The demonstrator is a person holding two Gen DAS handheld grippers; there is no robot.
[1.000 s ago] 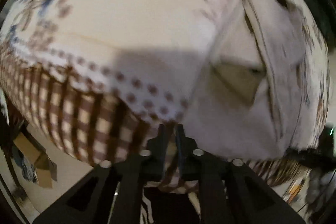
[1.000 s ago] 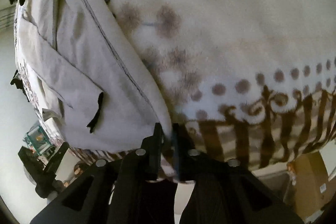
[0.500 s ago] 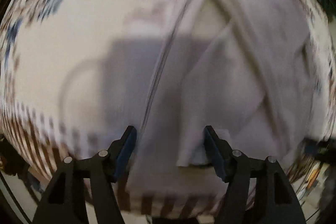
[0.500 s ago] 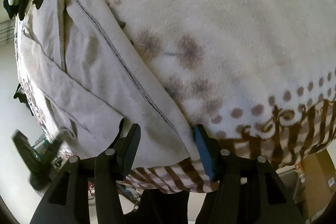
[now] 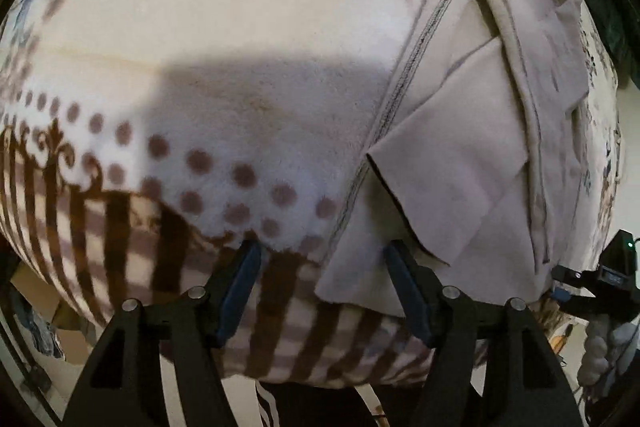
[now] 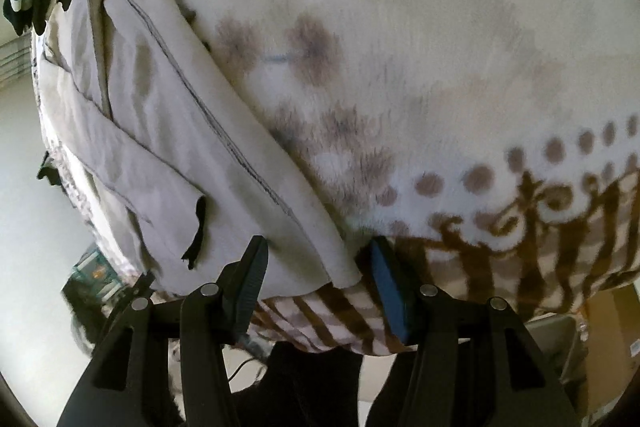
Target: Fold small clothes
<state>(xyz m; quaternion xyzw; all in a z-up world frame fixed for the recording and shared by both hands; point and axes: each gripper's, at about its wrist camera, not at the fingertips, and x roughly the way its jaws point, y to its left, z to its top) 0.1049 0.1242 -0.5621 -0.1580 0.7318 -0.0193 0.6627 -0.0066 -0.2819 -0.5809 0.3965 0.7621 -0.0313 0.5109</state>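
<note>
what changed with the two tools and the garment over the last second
Both tools let go. A second ago the left tool and the right tool were each pinched shut at the near edge of the beige garment; now both stand open, each astride a near corner of it and gripping nothing. The garment stays folded on the patterned blanket, in much the same place.

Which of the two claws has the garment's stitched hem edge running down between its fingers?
The right claw: the grey garment and its hem sit inside its open gap. The left claw mostly frames patterned blanket, catching only the garment's corner.
</note>
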